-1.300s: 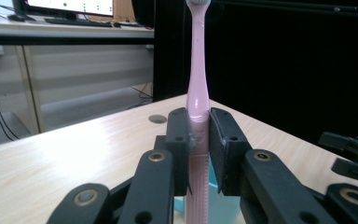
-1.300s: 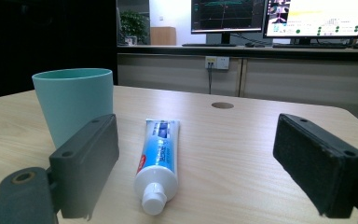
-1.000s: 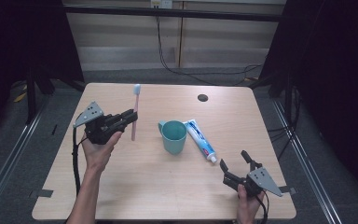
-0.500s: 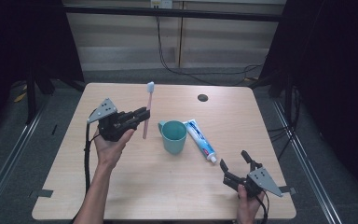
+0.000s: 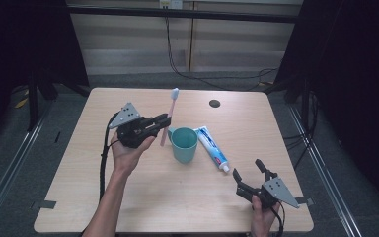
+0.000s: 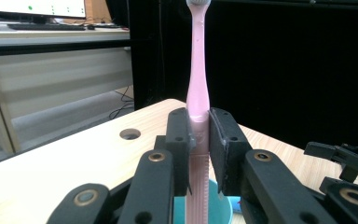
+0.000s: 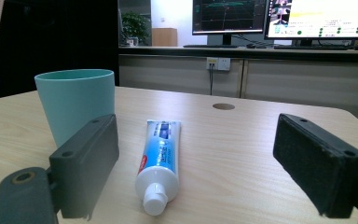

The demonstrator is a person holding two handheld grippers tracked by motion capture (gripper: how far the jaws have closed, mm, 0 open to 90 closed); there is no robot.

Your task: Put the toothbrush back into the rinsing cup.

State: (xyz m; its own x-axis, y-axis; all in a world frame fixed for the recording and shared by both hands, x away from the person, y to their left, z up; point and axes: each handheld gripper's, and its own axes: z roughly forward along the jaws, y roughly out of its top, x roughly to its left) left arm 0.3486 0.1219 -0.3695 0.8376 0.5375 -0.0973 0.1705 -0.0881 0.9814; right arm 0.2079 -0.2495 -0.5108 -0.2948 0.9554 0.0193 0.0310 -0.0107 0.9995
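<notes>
One toothbrush (image 5: 170, 112), one cup (image 5: 184, 144), one toothpaste tube (image 5: 213, 147).

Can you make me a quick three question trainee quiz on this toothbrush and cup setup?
1. True or false: the left gripper is shut on the pink toothbrush.
2. Where does the toothpaste tube lie relative to the teal cup in the high view? A) left B) right C) inside it
3. How do the right gripper's jaws stand?

Key: 1 true, brush upright between the pads. 2 B, flat on the table. 3 open, holding nothing.
</notes>
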